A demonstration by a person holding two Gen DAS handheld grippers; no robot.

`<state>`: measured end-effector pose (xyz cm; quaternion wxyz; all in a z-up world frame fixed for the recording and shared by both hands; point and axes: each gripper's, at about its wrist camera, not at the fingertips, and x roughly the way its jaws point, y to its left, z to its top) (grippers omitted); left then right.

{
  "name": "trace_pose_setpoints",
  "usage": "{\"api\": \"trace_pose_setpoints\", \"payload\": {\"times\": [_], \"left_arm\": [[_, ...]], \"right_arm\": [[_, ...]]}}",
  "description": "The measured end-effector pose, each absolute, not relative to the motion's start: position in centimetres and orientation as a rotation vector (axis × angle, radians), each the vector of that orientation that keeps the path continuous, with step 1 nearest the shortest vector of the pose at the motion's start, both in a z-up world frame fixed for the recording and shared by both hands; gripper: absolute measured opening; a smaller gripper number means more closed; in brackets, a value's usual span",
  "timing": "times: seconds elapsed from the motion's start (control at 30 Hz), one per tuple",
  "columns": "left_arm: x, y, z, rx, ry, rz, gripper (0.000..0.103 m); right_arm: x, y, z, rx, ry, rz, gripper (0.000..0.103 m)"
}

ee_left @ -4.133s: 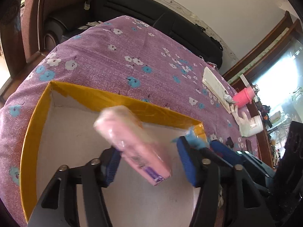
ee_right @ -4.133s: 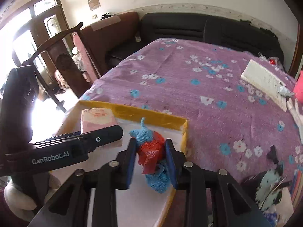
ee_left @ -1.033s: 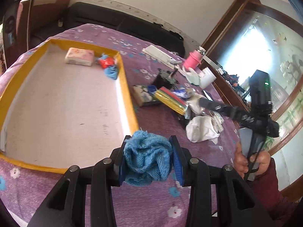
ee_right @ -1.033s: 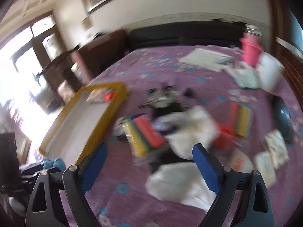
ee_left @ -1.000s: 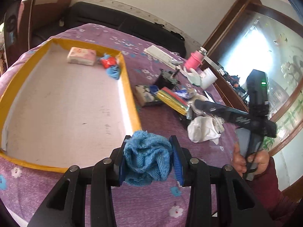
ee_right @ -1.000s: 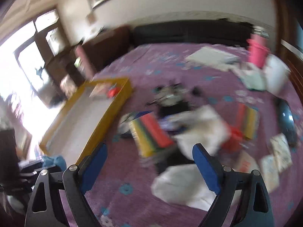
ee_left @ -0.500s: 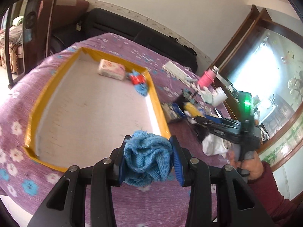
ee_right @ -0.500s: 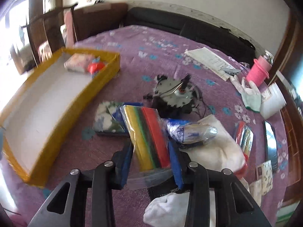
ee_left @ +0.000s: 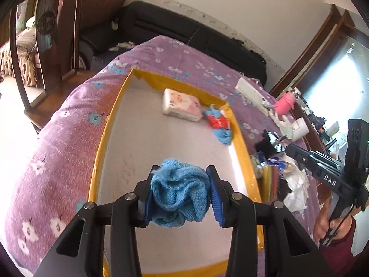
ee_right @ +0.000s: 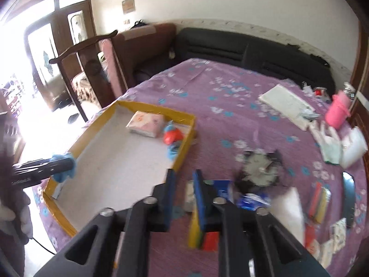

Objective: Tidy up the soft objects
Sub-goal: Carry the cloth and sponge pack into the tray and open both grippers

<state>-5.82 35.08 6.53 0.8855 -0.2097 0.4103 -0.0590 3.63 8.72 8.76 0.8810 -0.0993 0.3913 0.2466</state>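
My left gripper (ee_left: 181, 195) is shut on a blue knitted cloth (ee_left: 178, 196) and holds it above the near half of the yellow-rimmed tray (ee_left: 101, 143). The tray holds a pink tissue pack (ee_left: 181, 107) and a blue-and-red knitted toy (ee_left: 219, 124) at its far end. My right gripper (ee_right: 184, 199) hangs over the purple cloth right of the tray (ee_right: 184, 147), jaws nearly together with a narrow gap and nothing between them. A striped multicoloured pack (ee_right: 200, 233) lies just behind its right finger. The left gripper with the blue cloth (ee_right: 63, 167) shows at the tray's left rim.
Right of the tray lies clutter: a black clock-like gadget (ee_right: 260, 166), white cloths (ee_right: 288, 207), a blue wrapper (ee_right: 251, 199), another striped pack (ee_right: 319, 202), a pink cup (ee_right: 337, 113), a white glove (ee_right: 329, 143), papers (ee_right: 286, 106). A chair (ee_left: 46, 37) and sofa (ee_right: 242, 50) border the table.
My left gripper carried the blue cloth over the tray. My right gripper was closed around the striped pack half a second ago; now it has swung left, and the pack lies outside its jaws.
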Motion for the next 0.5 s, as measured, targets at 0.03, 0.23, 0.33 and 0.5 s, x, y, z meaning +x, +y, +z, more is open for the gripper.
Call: {"api": "trace_pose_setpoints", "payload": {"times": [0.03, 0.23, 0.33, 0.5], "left_arm": [[-5.7, 35.2, 6.4, -0.435, 0.859, -0.122, 0.039], [-6.4, 35.7, 6.1, -0.463, 0.844, -0.163, 0.039], [-6.3, 36.0, 5.5, -0.487, 0.845, -0.174, 0.039], [-6.2, 35.2, 5.2, -0.482, 0.847, -0.188, 0.039]], "right_arm": [[3.8, 9.0, 8.5, -0.208, 0.823, 0.515, 0.014], [2.9, 5.7, 7.0, -0.183, 0.892, 0.488, 0.06], [2.5, 4.1, 4.4, -0.126, 0.99, 0.488, 0.077], [3.2, 4.5, 1.2, -0.147, 1.021, 0.414, 0.077]]}}
